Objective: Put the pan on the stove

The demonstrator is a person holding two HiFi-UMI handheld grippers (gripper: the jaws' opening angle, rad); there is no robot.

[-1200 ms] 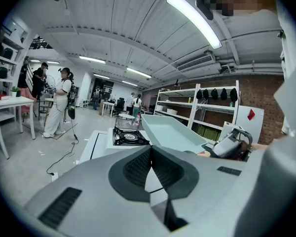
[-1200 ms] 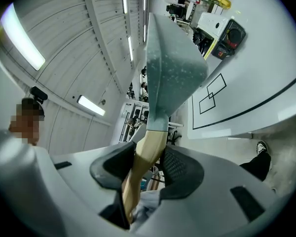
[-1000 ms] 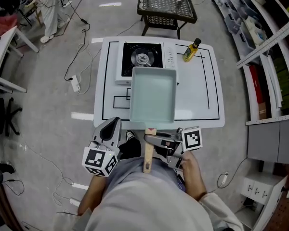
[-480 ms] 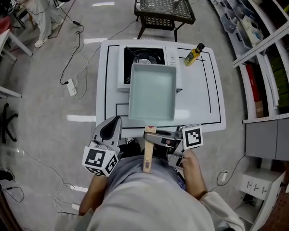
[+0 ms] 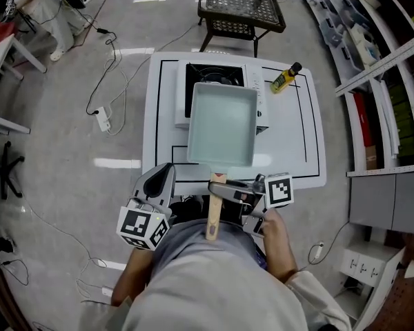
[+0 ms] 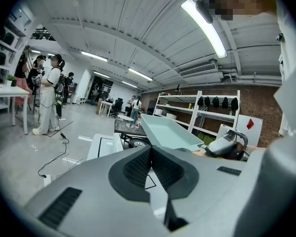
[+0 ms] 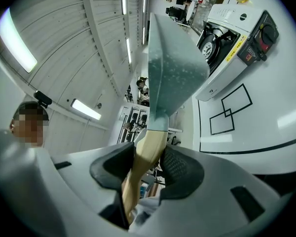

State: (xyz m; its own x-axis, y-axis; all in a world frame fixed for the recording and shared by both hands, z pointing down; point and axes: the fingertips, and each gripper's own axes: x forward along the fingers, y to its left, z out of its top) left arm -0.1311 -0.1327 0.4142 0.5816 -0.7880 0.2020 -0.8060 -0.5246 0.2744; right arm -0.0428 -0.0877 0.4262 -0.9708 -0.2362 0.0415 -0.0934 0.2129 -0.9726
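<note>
Transport step in hand: the right tool (image 5: 219, 190) clamps both jaws on the wooden handle (image 5: 212, 219) of the pan (image 5: 222, 124). The pan projects ahead of the jaw tips and appears held clear of the worktop (image 5: 300, 150). Its far end overlaps the near part of the stove (image 5: 208, 74), and the burner shows just past the far rim. The left tool (image 5: 164, 176) has its jaws together on nothing. It sits beside the right tool, across the handle from it, and takes no part.

Next move, as judged: carry the pan further out from the right tool until the base centres over the burner. Keep it level, lower it onto the supports, then release.

Pan: rectangular, deep, straight-walled, with a pale blue-green matt coating, faintly speckled. Handle: plain light wood, rounded. Stove: white boxy casing, dark round burner, side knob. Worktop: smooth white with black lines. A small yellow bottle (image 5: 286, 78) stands far ahead of the right tool, to its right.
</note>
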